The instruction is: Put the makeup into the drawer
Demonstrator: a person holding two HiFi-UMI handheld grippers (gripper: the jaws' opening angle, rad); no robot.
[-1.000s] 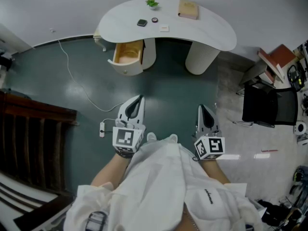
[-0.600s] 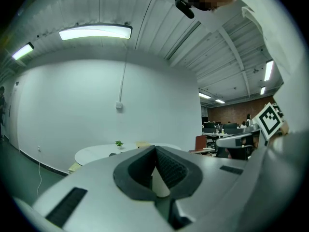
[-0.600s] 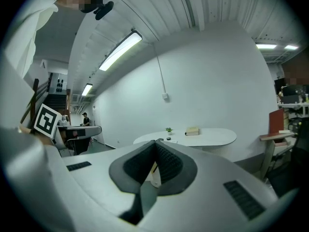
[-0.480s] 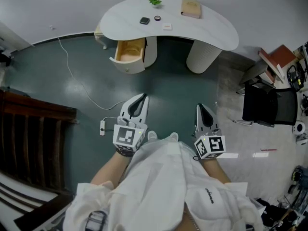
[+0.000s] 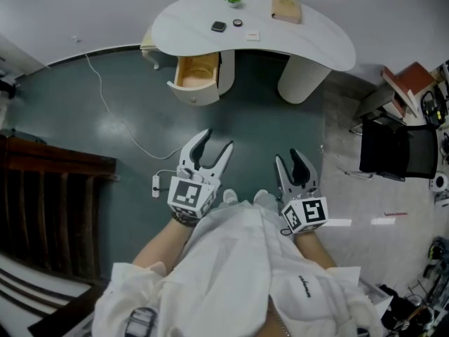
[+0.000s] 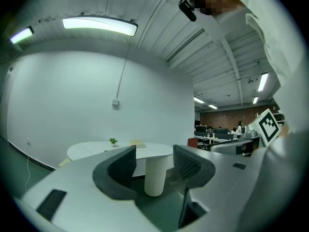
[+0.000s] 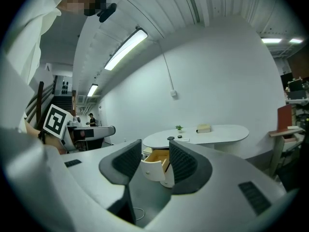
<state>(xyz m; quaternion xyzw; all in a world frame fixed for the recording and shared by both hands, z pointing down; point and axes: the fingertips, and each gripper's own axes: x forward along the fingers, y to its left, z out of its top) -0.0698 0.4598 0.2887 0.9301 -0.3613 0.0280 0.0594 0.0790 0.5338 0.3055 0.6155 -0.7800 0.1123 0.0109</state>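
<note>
Close before the person, the left gripper (image 5: 217,140) and right gripper (image 5: 287,156) have just been opening; both gape fairly wide, empty, likely readying a pick. Well ahead the drawer (image 5: 194,72) stands open. Beyond it, the makeup (image 5: 219,26) lies on the worktop (image 5: 302,41).

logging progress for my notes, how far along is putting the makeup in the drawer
Done: the drawer stands open. In hand: nothing; the left tongs and right tongs have just been opening, empty, well short of the desk. Left: the makeup lies on the desk; the drawer looks empty.
</note>
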